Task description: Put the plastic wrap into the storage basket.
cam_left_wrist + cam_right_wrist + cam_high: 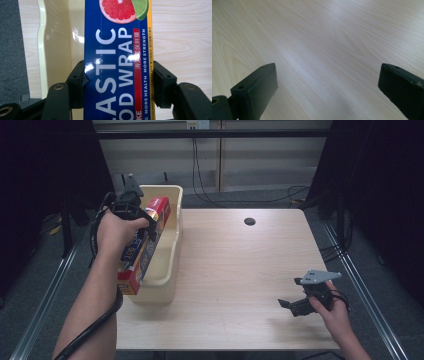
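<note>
A long blue, red and yellow plastic wrap box [145, 252] hangs tilted over the left side of a cream plastic bin [172, 250]. Its lower end points toward me and its red end lies over the bin's far part. My left gripper [145, 226] is shut on the box's middle. In the left gripper view both black pads press on the sides of the box [117, 50], with the bin's inner wall [57, 45] beneath it. My right gripper [292, 306] hovers low over the wooden table [235, 270] near its front right. Its jaws stand wide open with nothing between them [327, 82].
A small dark round hole [249, 221] sits in the tabletop toward the far edge. The bin stands along the table's left edge. Cables [295, 192] lie on the floor beyond the table, and metal rails [360, 280] run along both sides.
</note>
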Available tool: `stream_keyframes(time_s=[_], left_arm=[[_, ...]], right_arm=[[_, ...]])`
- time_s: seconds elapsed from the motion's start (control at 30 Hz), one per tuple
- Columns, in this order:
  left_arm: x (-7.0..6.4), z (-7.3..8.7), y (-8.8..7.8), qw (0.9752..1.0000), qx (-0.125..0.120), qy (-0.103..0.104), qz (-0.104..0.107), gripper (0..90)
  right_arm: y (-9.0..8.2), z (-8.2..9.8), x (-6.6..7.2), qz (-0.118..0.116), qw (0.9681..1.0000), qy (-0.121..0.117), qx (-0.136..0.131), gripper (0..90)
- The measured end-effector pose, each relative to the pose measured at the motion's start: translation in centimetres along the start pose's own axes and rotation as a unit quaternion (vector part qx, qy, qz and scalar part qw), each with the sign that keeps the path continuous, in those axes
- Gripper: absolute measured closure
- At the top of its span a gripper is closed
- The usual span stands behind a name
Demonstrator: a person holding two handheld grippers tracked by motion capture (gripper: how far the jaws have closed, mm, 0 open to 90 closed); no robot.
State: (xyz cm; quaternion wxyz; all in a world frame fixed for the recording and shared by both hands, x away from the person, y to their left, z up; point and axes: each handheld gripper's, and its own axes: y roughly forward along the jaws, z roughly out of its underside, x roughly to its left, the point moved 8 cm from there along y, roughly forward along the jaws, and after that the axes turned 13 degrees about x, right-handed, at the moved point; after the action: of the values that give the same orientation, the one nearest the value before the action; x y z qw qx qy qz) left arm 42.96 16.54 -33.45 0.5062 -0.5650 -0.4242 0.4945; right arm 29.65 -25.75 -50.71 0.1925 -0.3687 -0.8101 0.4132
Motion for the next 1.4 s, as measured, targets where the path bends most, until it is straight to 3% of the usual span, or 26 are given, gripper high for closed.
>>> stream_keyframes(time_s=[0.87, 1.4], left_arm=[[0.5, -0.1, 2.4, 0.9999, 0.010, -0.010, -0.002, 40.8], [0.2, -0.2, 3.9, 0.9997, 0.022, -0.014, -0.002, 40.8]], right_arm=[[0.0, 0.1, 0.0, 0.001, 1.0000, -0.001, 0.002, 2.2], [0.1, 0.1, 0.1, -0.001, 1.0000, 0.000, 0.003, 2.2]])
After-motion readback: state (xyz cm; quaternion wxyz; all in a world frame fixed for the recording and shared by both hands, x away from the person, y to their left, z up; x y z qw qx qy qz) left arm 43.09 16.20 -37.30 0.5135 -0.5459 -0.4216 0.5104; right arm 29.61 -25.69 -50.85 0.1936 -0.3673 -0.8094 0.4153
